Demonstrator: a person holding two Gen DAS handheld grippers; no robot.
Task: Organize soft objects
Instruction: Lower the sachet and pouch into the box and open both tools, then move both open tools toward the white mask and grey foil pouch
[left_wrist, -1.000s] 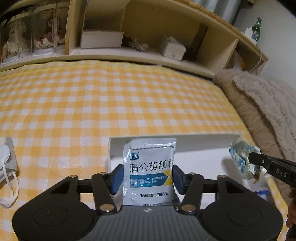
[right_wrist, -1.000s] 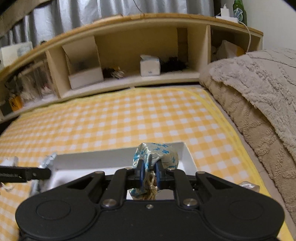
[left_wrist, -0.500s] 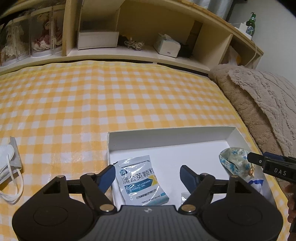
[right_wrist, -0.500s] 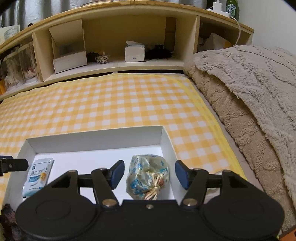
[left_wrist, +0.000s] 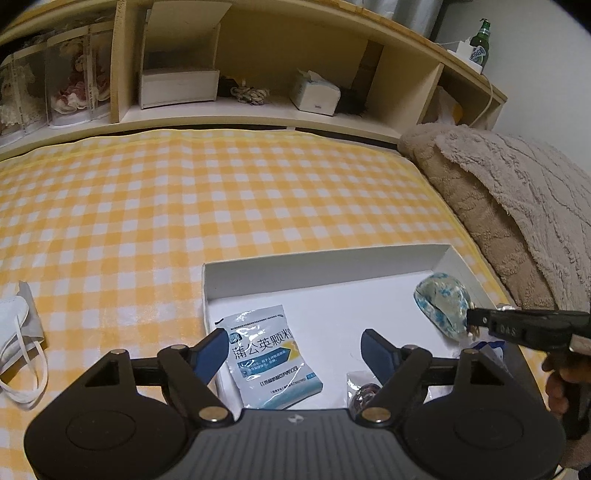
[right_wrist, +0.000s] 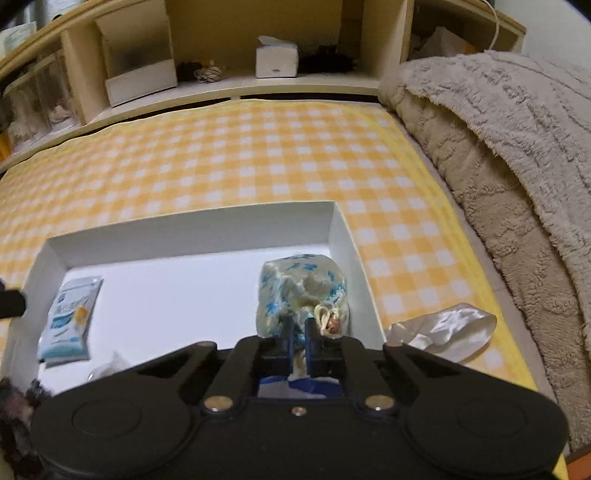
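A white shallow box lies on the yellow checked bed cover. A blue-and-white sachet lies flat at its left side. My left gripper is open above the sachet and holds nothing. A blue-patterned drawstring pouch sits at the box's right side. My right gripper is shut on the pouch's near edge. A small clear packet lies at the box's front.
A white face mask lies on the cover to the left. A shiny white pouch lies right of the box. A beige blanket is piled on the right. A wooden headboard shelf with boxes runs along the back.
My left gripper let go of the sachet, which now lies in the box. My right gripper opened over the pouch half a second ago and has shut on it again.
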